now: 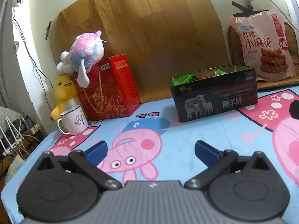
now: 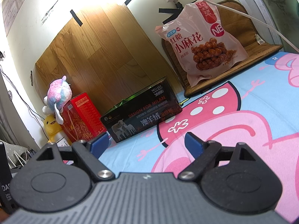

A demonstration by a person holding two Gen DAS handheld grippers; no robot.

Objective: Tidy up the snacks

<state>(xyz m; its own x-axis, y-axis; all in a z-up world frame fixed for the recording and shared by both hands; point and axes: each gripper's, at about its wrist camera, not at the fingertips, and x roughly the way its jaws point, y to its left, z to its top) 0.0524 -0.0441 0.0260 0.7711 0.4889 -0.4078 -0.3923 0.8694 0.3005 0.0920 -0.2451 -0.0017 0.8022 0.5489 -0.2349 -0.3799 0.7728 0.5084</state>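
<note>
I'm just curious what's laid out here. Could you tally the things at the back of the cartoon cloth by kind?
Soft toys: 2, pastel plush and yellow duck
Boxes: 2, red gift box and open black box
Snack bags: 1, pink bag
Mugs: 1, white mug
Total: 6

Red gift box (image 1: 110,87), pastel plush (image 1: 85,51), yellow duck plush (image 1: 63,95), white mug (image 1: 73,120)

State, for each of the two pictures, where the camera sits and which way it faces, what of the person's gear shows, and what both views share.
Left wrist: on the left claw, facing across the cartoon cloth to the black box; open blue fingers show.
Right wrist: on the right claw, tilted, facing the black box and snack bag; open fingers show.
Shared: box, bag, red box, plush toys.
</note>
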